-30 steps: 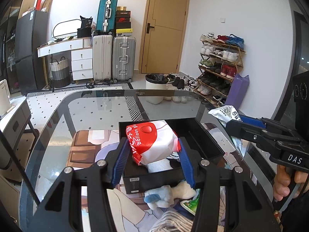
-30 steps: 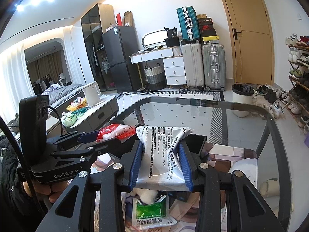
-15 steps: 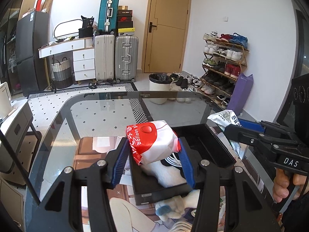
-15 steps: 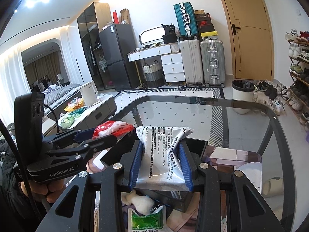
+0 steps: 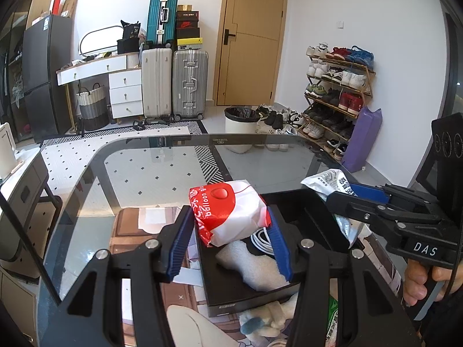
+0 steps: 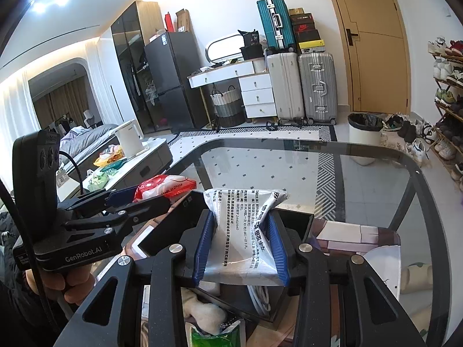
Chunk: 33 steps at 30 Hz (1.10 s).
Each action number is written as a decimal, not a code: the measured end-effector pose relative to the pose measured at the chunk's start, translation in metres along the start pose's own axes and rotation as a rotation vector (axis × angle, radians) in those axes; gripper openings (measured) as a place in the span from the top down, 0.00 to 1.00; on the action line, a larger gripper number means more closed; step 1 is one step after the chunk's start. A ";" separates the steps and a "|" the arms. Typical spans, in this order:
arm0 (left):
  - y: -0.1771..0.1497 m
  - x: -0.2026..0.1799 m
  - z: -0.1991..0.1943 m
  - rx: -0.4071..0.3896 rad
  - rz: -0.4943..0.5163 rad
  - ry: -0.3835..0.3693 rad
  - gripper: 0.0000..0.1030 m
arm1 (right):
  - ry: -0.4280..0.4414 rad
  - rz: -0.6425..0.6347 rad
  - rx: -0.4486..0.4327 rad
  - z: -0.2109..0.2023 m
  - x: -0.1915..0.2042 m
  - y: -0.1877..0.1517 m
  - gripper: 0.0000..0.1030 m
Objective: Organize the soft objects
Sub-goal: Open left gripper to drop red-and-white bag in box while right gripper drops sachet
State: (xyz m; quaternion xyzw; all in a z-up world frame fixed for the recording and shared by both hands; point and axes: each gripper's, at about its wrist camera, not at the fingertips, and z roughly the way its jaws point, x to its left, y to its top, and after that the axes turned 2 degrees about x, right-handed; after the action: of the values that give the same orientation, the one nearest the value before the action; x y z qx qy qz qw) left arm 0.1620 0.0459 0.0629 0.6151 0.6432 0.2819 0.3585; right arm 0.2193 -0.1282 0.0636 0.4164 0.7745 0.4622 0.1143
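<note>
"balloon" on red-white packet (image 5: 231, 212)

Left hand-held gripper (image 5: 230, 231): 2 blue-padded fingers (image 5: 179, 241) pressed against a held packet, raised, pointing forward. Right hand-held gripper (image 6: 241, 244): likewise clamped, level, alongside the left. Bare hand (image 5: 419, 283) wrapped around the right handle.

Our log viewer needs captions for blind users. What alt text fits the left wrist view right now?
The left gripper grips a red-and-white packet between blue fingers above an open black box holding white foam and a cable, on a glass table. At right, the right gripper holds a silver pouch.
</note>
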 end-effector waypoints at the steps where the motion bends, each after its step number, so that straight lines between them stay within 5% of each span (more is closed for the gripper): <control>1: -0.001 -0.001 0.002 0.005 0.001 -0.003 0.51 | 0.000 0.000 0.002 0.002 0.000 0.001 0.63; 22: -0.014 -0.016 0.022 0.061 0.031 -0.019 0.51 | -0.020 -0.013 0.041 0.032 -0.003 -0.004 0.63; 30: -0.017 -0.022 0.016 0.059 0.053 -0.014 0.44 | -0.033 -0.009 0.023 0.025 -0.008 -0.006 0.50; 33: -0.018 -0.023 0.011 0.062 0.065 -0.010 0.35 | -0.042 -0.023 0.028 0.019 -0.009 -0.012 0.33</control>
State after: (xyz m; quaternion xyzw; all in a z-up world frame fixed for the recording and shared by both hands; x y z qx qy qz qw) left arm 0.1598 0.0202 0.0452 0.6478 0.6295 0.2705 0.3331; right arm 0.2293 -0.1255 0.0420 0.4186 0.7830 0.4412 0.1302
